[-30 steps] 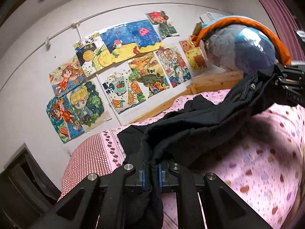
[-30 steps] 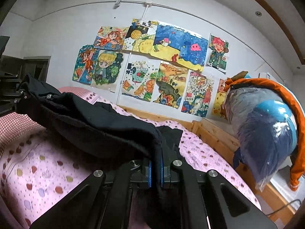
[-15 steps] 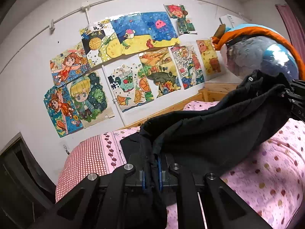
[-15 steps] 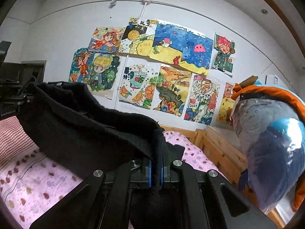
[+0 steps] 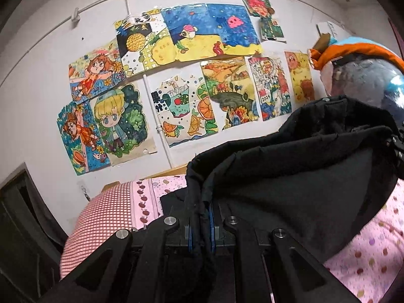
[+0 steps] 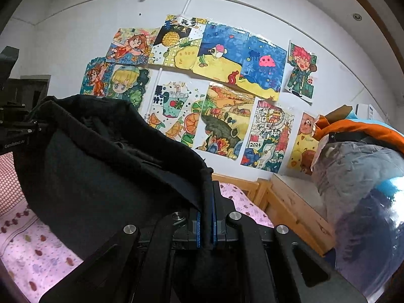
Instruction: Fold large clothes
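A large black garment [image 5: 303, 176] hangs in the air between my two grippers, above a bed with a pink dotted sheet [image 5: 373, 257]. My left gripper [image 5: 201, 224] is shut on one edge of the garment. My right gripper [image 6: 205, 227] is shut on the opposite edge of the garment [image 6: 106, 166]. The cloth sags between them and hides much of the bed. In the right wrist view the left gripper [image 6: 15, 131] shows at the far left, holding its end. The right gripper is hidden behind cloth in the left wrist view.
A red checked pillow [image 5: 101, 214] lies at the head of the bed. Children's drawings [image 5: 192, 80] cover the white wall behind. A wooden bed frame [image 6: 282, 202] and a large bagged bundle with an orange cover [image 6: 366, 176] stand to the right. Dark furniture [image 5: 20, 227] stands at the left.
Both grippers have lifted the garment higher off the bed, and both views have tilted up toward the wall. Both stay shut on the cloth.
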The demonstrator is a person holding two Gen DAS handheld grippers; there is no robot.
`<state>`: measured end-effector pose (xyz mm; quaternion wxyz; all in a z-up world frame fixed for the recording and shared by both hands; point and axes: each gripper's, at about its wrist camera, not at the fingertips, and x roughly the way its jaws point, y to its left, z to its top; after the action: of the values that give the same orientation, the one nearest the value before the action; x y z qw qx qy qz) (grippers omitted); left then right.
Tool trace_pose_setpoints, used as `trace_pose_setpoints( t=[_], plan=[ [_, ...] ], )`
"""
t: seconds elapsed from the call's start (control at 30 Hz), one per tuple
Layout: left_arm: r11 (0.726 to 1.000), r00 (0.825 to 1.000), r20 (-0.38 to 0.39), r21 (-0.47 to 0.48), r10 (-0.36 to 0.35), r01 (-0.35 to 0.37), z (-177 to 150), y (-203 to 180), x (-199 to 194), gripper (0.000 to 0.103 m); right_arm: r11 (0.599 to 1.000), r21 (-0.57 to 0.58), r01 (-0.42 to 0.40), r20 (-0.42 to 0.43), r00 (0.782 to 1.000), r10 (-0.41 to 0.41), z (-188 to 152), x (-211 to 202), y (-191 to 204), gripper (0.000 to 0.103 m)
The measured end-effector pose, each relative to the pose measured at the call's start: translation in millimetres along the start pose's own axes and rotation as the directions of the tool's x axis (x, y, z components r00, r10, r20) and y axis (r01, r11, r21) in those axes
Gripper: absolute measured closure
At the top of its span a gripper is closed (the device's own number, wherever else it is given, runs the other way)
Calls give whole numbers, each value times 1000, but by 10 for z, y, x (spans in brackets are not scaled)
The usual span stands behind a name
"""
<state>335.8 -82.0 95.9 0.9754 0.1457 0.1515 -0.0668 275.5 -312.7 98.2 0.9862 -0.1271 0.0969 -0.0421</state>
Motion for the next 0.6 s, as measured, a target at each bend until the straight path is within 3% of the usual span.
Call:
trace_pose_setpoints(
  t=[0.23,0.43,0.6],
  plan=[
    [999,999,47,-40,21,-19,-29,-1,406,94,999,-20,28,-6,1000,-28,6,413,70,97],
    [998,997,80,-56,-2,6,-145,41,726,94,999,-25,36,-1,999,-36,-63,740,139,97],
    [1000,997,79,-16,-20,22,-199,51,947,94,998,-28,50,17,999,-50,-176,1009,202,97]
  ],
)
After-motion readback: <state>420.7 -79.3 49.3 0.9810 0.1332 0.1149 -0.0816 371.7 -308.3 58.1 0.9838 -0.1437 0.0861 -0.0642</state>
